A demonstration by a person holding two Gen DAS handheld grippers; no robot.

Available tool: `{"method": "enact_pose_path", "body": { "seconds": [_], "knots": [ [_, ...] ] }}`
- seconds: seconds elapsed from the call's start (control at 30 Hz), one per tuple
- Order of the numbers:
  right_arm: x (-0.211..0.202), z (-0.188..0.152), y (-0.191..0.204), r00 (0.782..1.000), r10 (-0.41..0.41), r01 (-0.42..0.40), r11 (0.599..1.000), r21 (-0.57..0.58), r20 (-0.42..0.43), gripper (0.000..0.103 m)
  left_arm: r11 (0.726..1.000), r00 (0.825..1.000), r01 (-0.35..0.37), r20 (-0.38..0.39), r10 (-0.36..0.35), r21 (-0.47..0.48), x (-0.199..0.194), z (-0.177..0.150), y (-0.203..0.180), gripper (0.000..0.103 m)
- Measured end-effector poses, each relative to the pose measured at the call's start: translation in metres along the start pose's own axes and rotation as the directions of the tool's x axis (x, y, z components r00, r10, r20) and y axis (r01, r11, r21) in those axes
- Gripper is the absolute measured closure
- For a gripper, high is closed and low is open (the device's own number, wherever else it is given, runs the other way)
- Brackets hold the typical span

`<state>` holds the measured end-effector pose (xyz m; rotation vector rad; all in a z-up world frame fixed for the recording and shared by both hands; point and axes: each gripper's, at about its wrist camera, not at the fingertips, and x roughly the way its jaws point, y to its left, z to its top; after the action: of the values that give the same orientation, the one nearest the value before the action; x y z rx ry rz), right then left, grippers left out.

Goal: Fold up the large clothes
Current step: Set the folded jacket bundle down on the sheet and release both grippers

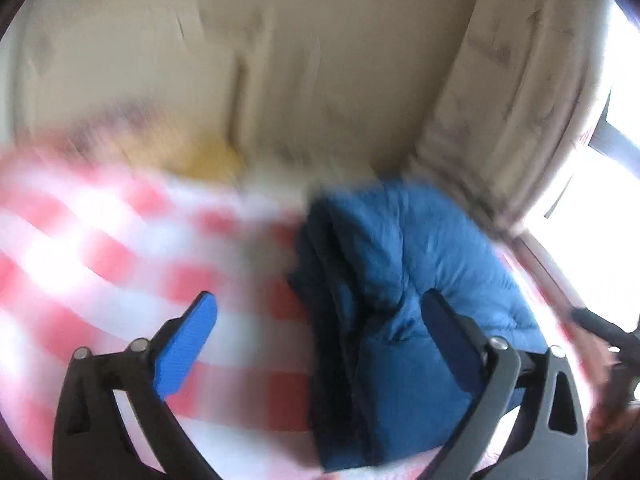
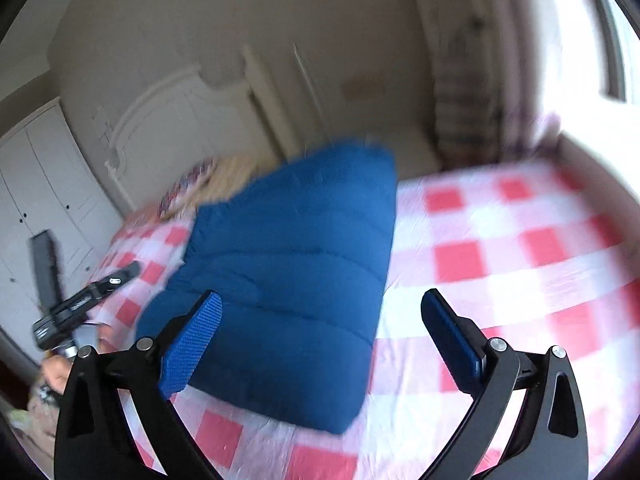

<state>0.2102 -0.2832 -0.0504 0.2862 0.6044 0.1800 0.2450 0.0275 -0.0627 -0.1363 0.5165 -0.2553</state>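
Note:
A blue quilted padded garment (image 2: 292,272) lies folded into a thick block on the red-and-white checked bed (image 2: 520,280). In the left wrist view it (image 1: 400,300) sits right of centre, its folded edge dark on the left. My left gripper (image 1: 320,324) is open and empty above the bed, its right finger over the garment. My right gripper (image 2: 320,328) is open and empty above the garment's near right part. The left gripper's body (image 2: 80,300) shows at the left of the right wrist view. Both views are motion-blurred.
A white headboard (image 2: 168,120) and a patterned pillow (image 2: 188,188) stand at the far end of the bed. White wardrobe doors (image 2: 36,184) are on the left. Curtains (image 1: 500,100) and a bright window (image 1: 600,200) are on the right.

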Motion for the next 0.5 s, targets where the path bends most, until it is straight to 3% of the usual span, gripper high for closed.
{"method": "enact_pose_path", "body": {
  "seconds": [0.1,0.2,0.3,0.37,0.5],
  "knots": [
    [-0.051,-0.001,0.021,0.989,-0.037,0.049,0.996,-0.081,0.143,0.004,0.988,0.974,-0.131,0.199,0.112,0.087,-0.068,0.004,-0.036,0.002],
    [-0.088,-0.008,0.039,0.968,-0.062,0.102,0.983,-0.154,0.244,0.004,0.978,0.954,-0.157,0.279,0.114,0.137,-0.111,-0.003,-0.067,0.002],
    [-0.104,-0.02,0.062,0.956,-0.088,0.15,0.967,-0.208,0.28,0.004,0.983,0.955,-0.153,0.27,0.12,0.106,-0.126,-0.019,-0.08,0.002],
    [-0.101,-0.031,0.079,0.953,-0.125,0.195,0.951,-0.24,0.278,0.004,0.984,0.966,-0.144,0.23,0.117,0.102,-0.121,-0.031,-0.086,0.002],
    [-0.092,-0.058,0.088,0.954,-0.2,0.256,0.931,-0.259,0.223,0.004,0.981,0.98,-0.16,0.136,0.145,0.11,-0.11,-0.057,-0.09,0.002]
  ]
}}
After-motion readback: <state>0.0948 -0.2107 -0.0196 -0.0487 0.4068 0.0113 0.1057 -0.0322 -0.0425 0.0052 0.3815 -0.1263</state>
